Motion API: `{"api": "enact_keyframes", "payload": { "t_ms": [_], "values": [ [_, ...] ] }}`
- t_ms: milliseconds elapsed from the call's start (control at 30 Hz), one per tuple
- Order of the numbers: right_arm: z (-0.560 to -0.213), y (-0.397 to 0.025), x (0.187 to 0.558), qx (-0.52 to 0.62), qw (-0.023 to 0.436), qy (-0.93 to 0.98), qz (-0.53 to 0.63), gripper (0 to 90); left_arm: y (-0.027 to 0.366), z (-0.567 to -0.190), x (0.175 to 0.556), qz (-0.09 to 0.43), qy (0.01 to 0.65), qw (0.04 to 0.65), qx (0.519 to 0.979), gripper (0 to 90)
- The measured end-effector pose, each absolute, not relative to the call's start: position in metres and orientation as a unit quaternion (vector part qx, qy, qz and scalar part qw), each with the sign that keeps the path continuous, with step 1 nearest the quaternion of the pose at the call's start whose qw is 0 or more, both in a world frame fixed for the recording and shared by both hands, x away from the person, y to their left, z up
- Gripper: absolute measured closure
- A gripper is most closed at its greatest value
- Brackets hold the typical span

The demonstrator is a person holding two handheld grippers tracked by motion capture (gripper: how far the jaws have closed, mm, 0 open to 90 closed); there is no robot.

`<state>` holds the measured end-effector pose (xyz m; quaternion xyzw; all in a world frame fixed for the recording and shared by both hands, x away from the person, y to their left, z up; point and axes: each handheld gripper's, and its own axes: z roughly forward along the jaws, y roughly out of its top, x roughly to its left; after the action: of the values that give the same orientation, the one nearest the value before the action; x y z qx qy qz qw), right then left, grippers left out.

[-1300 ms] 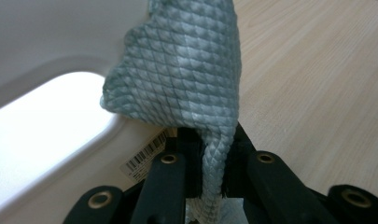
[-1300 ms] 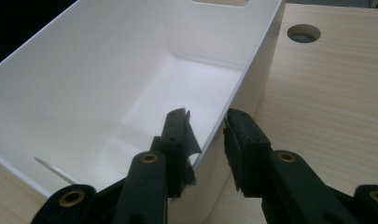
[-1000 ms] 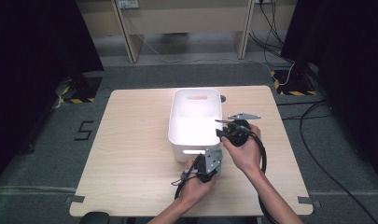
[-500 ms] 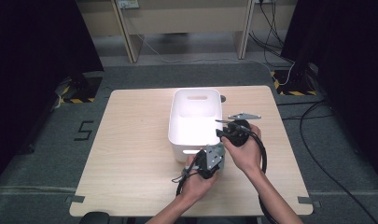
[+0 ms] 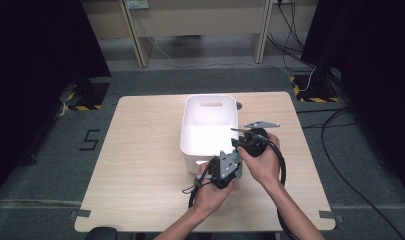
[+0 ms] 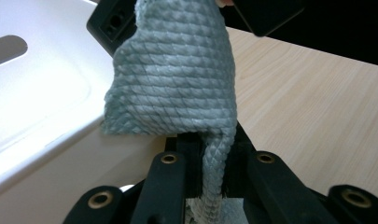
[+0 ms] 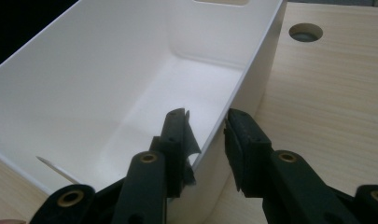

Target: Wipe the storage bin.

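One white bin (image 5: 210, 125) is standing on one wooden table (image 5: 140, 165), toward the far edge and a little right of the middle, and one grey cloth (image 6: 177, 84) is hanging just beside the bin's near end, toward the table's near edge. Two grippers are working there, the left gripper (image 5: 225, 167) and the right gripper (image 5: 250, 137), each one sitting in one of the person's two hands. One round hole (image 7: 305, 31) is showing in the table top just beside the bin's far right corner, close to the table's far edge.
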<state>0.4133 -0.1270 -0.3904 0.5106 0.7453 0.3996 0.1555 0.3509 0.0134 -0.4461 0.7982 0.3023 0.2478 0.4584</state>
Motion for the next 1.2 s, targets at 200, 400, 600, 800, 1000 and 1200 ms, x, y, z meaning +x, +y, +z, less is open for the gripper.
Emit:
{"api": "enact_keyframes", "payload": {
  "t_ms": [200,400,600,800,1000,1200],
  "values": [
    [-0.39,-0.127,0.413,0.51,0.155,0.746,0.399,69.1,0.013,-0.445,0.349,0.252,0.3,0.459,0.797,81.1],
    [-0.391,-0.127,0.414,0.509,0.156,0.746,0.4,68.2,0.015,-0.445,0.343,0.246,0.293,0.46,0.801,81.1],
    [-0.392,-0.127,0.414,0.509,0.155,0.746,0.4,66.0,0.03,-0.445,0.334,0.246,0.296,0.462,0.799,81.0],
    [-0.392,-0.126,0.414,0.511,0.151,0.743,0.404,61.9,0.056,-0.442,0.322,0.241,0.308,0.47,0.792,81.0],
    [-0.391,-0.129,0.417,0.516,0.153,0.738,0.407,59.9,0.101,-0.44,0.312,0.24,0.331,0.469,0.783,81.0],
    [-0.387,-0.129,0.423,0.523,0.157,0.734,0.405,60.9,0.166,-0.428,0.308,0.275,0.372,0.46,0.758,80.9]
  ]
}}
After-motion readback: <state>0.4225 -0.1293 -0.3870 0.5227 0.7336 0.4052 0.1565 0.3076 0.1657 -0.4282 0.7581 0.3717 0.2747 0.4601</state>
